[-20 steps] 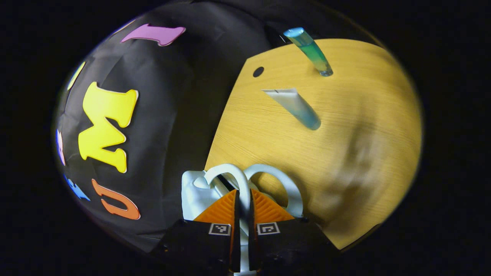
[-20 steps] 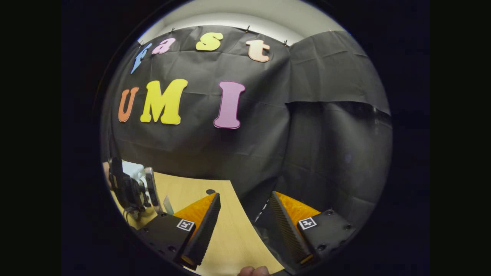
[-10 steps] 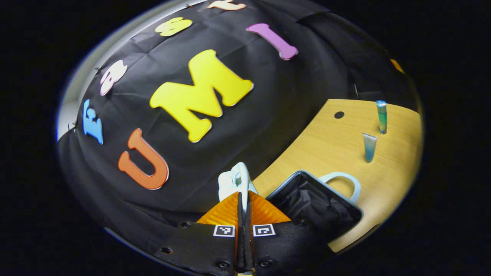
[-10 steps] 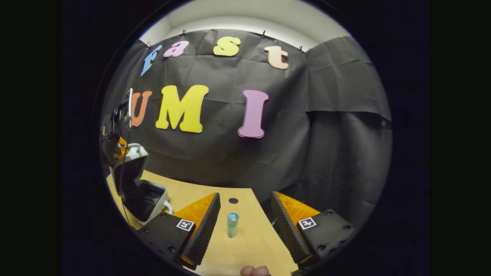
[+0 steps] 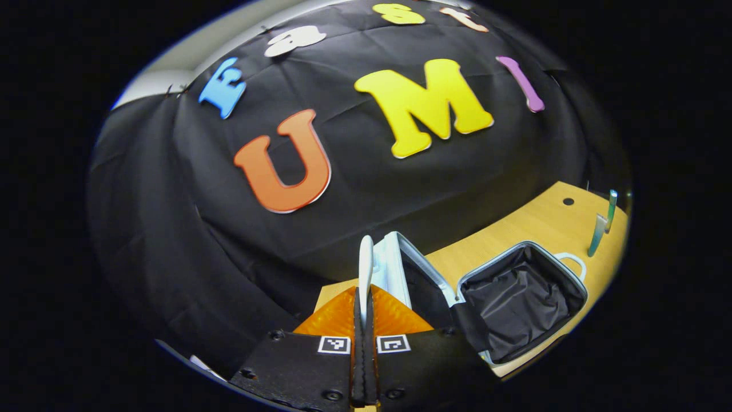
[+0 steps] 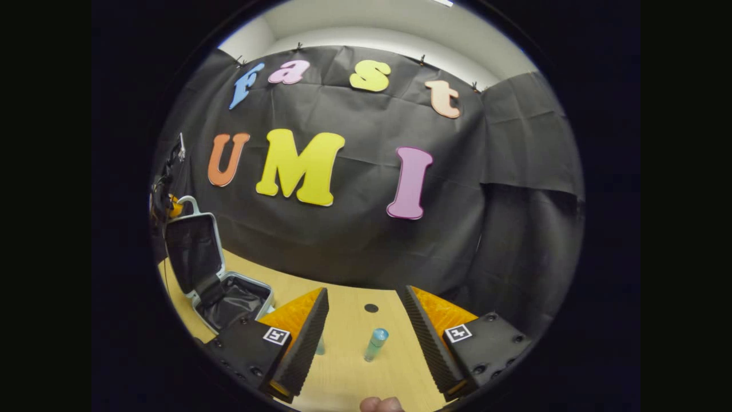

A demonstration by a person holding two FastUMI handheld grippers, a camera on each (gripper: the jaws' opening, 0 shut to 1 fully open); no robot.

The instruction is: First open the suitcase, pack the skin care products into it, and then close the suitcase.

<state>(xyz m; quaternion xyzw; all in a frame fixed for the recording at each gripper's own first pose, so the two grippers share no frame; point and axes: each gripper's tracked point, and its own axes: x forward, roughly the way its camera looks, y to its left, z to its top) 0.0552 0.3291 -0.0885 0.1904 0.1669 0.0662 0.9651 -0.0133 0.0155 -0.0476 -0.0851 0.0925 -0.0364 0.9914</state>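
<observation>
Now open: small pale suitcase [image 5: 517, 297] at the lower right of the left gripper view, black cloth inside, lid [image 5: 394, 269] standing up, one pale handle loop [image 5: 572, 263] on its far rim. Also seen at the lower left of the right gripper view [image 6: 229, 292], lid up, black lining showing.

Left gripper [image 5: 364, 303] at the bottom middle of its view, squeezed tight on the lid handle [image 5: 365, 269], a thin pale strip sticking up between both fingers. Right gripper [image 6: 366, 337] at the bottom of its view, fingers spread wide, nothing between them but table.

One suitcase. Two skin care tubes: a blue-green bottle [image 6: 376, 343] standing between the spread fingers, and a second tube [image 6: 320, 346] peeking out beside the left finger. Same two at the far right edge of the left gripper view, close together [image 5: 611, 210] [image 5: 596, 234], both outside the suitcase.

Light wooden table [image 6: 354, 372] with one dark round hole [image 6: 371, 308]. Black cloth wall [image 6: 503, 229] behind, pale ceiling [image 6: 372, 26] above.
</observation>
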